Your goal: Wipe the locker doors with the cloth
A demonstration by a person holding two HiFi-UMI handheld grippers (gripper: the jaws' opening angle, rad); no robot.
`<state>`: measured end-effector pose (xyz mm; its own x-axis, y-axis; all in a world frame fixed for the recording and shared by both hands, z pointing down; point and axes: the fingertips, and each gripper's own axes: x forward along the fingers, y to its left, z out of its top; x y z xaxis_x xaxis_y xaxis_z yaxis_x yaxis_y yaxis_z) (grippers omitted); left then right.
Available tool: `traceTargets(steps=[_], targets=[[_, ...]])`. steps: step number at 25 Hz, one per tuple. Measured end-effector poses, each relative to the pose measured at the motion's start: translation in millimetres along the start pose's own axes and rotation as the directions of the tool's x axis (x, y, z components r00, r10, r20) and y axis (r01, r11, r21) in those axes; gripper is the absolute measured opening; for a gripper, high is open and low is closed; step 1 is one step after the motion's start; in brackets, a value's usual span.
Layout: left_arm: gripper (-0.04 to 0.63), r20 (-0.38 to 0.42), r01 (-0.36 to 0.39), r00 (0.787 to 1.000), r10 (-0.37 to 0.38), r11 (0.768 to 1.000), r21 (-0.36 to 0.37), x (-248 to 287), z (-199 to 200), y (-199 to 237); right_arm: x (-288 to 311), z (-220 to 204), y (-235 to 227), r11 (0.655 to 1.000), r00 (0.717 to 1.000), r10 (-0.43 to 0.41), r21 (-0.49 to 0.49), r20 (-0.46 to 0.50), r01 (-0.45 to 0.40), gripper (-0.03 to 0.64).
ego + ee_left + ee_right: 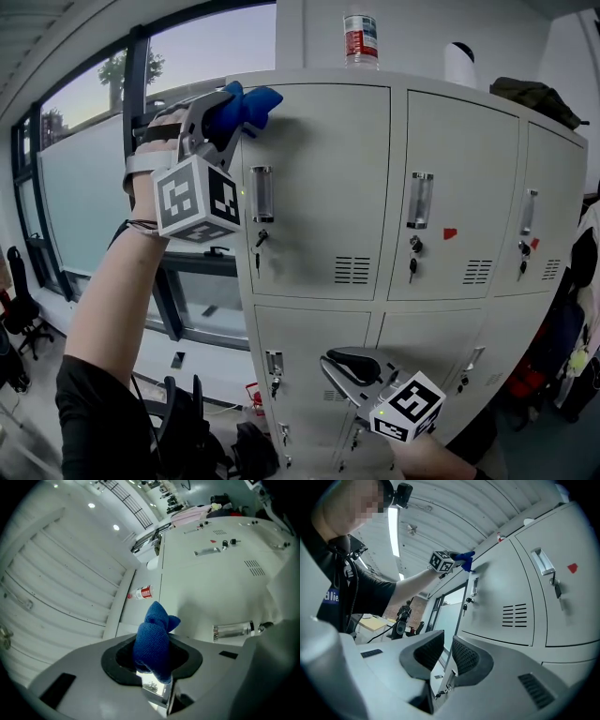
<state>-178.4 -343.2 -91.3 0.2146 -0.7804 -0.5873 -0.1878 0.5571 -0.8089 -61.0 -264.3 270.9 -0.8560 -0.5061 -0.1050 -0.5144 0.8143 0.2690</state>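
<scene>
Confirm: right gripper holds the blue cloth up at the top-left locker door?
Wrong gripper. The left gripper holds the blue cloth up at the top-left locker door; the left gripper view shows its jaws clamped on it.

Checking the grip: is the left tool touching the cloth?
Touching. The left gripper view shows the blue cloth pinched in the jaws of the left tool.

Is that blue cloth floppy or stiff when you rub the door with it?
Probably floppy: the cloth bunches into soft folds where the left gripper pinches it. It is likely light, since its short free end pokes out without drooping. Its fuzzy weave should drag a little on the locker door rather than slip.
</scene>
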Motion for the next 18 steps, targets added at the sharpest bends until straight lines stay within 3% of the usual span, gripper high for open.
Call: traceTargets(steps=[5, 18], targets=[[0.121, 0.007, -0.096, 0.995, 0.096, 0.990, 0.106, 8.3, 11.2, 10.4, 0.3, -1.7, 2.3, 1.000, 1.000, -0.016, 0.013, 0.002, 0.016, 0.052], [0.121, -0.033, -0.039, 0.998, 0.047, 0.976, 0.213, 51.1, 0.2, -35.2, 5.1, 23.2, 8.7, 1.000, 0.999, -0.001, -0.025, 0.034, 0.002, 0.051]])
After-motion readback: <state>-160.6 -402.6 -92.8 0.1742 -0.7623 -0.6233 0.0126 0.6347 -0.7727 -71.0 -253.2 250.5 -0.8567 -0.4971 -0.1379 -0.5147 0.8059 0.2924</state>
